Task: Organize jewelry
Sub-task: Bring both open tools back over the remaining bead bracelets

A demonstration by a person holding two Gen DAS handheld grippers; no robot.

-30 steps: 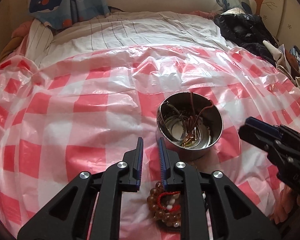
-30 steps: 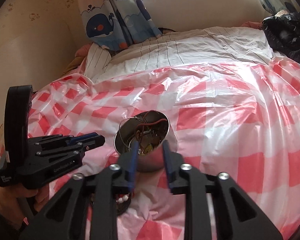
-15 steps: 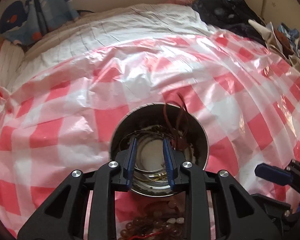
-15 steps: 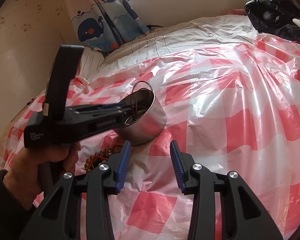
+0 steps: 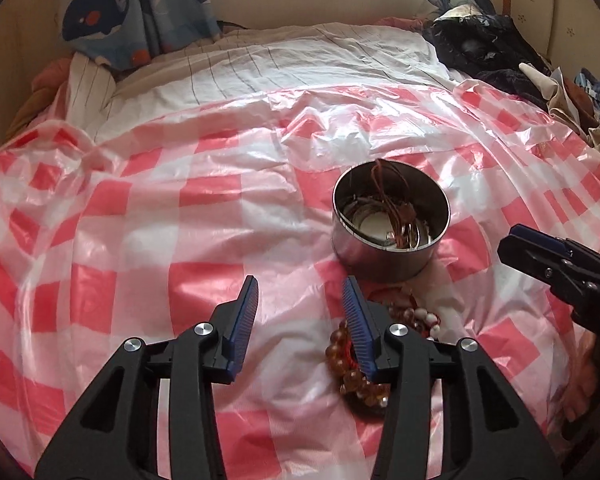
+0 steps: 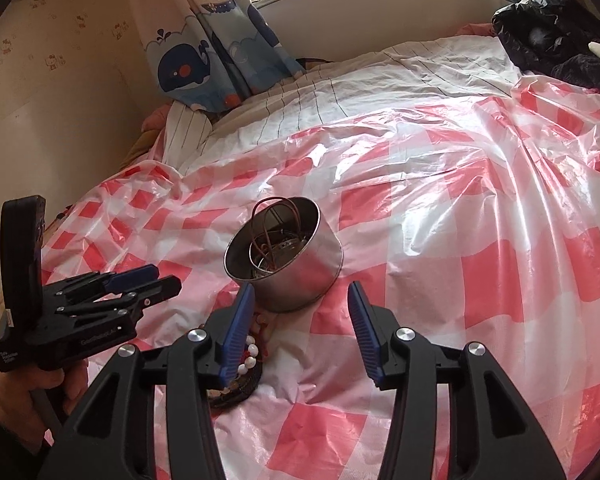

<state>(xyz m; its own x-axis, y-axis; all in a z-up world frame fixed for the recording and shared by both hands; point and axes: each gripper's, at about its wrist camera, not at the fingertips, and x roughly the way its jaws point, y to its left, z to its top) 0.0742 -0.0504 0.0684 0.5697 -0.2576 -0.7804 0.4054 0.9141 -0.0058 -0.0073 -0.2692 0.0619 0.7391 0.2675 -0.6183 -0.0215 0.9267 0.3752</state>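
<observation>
A round steel tin (image 5: 390, 236) stands on the red-and-white checked plastic sheet (image 5: 180, 208), holding brown cords and metal bangles; it also shows in the right wrist view (image 6: 288, 264). Amber and white bead bracelets (image 5: 356, 380) lie on the sheet just in front of the tin, partly hidden by my fingers; white beads show in the right wrist view (image 6: 250, 354). My left gripper (image 5: 300, 320) is open and empty, hovering left of the beads. My right gripper (image 6: 300, 332) is open and empty, just in front of the tin.
The sheet covers a bed with a striped white quilt (image 5: 300, 56) behind it. Dark clothes (image 5: 484, 44) are piled at the back right. A whale-print curtain (image 6: 204, 52) hangs by the wall at the back left.
My left gripper has pulled back out of the tin, moved left and opened wide. My right gripper has also opened wider and come closer to the tin.
</observation>
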